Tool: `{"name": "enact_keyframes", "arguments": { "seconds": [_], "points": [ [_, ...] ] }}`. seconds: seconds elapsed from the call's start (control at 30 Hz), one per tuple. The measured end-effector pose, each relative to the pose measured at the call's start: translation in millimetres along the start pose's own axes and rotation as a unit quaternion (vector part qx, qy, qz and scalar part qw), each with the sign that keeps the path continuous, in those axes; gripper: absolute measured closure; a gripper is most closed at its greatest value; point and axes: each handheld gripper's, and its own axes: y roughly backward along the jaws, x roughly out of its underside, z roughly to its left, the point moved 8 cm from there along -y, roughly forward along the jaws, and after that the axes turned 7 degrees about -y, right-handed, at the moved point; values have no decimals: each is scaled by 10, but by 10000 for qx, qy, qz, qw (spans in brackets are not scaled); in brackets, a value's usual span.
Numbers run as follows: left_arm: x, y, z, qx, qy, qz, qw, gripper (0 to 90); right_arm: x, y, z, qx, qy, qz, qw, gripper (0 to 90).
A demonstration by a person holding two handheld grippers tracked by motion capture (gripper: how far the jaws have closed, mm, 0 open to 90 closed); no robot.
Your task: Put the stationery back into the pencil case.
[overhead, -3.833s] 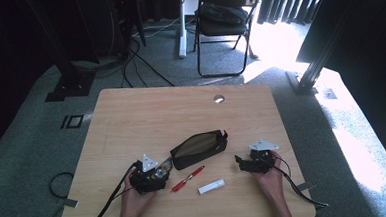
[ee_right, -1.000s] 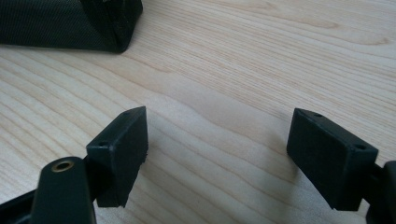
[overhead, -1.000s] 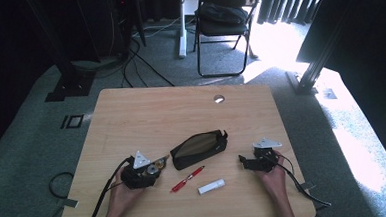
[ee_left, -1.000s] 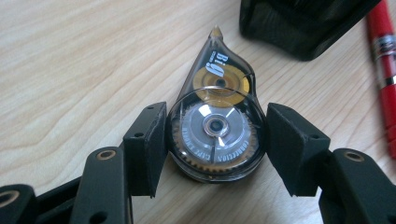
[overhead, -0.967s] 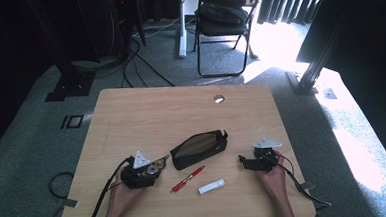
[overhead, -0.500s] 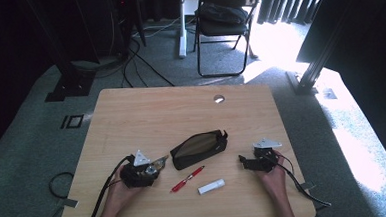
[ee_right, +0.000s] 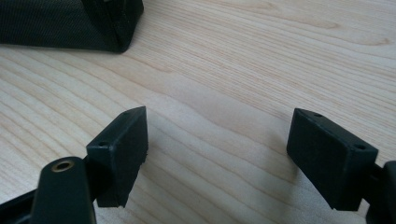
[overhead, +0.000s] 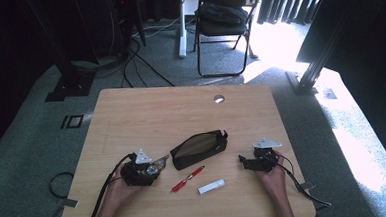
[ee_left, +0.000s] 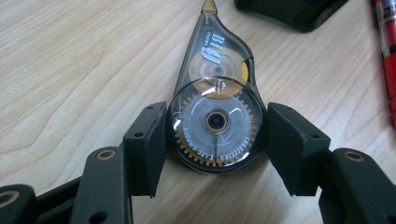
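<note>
A clear correction tape dispenser [ee_left: 217,116] with a yellow and a white wheel lies flat on the wooden table [overhead: 181,114]. My left gripper [ee_left: 217,140] is shut on its round end, one pad against each side. From above, this left gripper [overhead: 153,165] and the correction tape [overhead: 158,163] sit at the front left, just left of a black zip pouch [overhead: 199,148]. My right gripper [ee_right: 217,135] stands open over bare wood, nothing between its pads. It rests at the front right [overhead: 244,161], pointing towards the pouch.
A red pen [overhead: 187,179] and a small white tube [overhead: 211,186] lie in front of the pouch. The pen [ee_left: 387,46] is close on the right of the left jaws. A pouch corner [ee_right: 70,23] lies ahead of the right gripper. A cable hole [overhead: 219,98] is at the table's back.
Since the earliest frame my left gripper has shifted a little to the left with the correction tape. Over the last second neither gripper has visibly moved.
</note>
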Motion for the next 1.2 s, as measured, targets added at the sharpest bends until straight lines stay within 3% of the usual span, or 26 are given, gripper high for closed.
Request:
{"name": "enact_keyframes", "arguments": {
  "seconds": [0.2,0.77,0.87,0.97,1.07,1.2],
  "points": [
    [-8,12,18,-208,10,-156,9997,418,0,0,0,-1,-5,3,10000,204],
    [-212,265,75,-213,240,-908,9954,418,0,0,0,0,-2,3,10000,204],
    [-206,256,81,-164,242,-866,9958,418,0,0,0,-1,-1,3,10000,204],
    [-141,186,55,-22,215,-655,9976,418,0,0,0,-1,-4,2,10000,204],
    [-54,79,44,-46,163,-391,9991,417,0,0,0,-2,0,2,10000,204],
    [-13,-4,45,-40,185,-281,9994,417,0,0,1,-7,2,2,10000,204]
  ]
}}
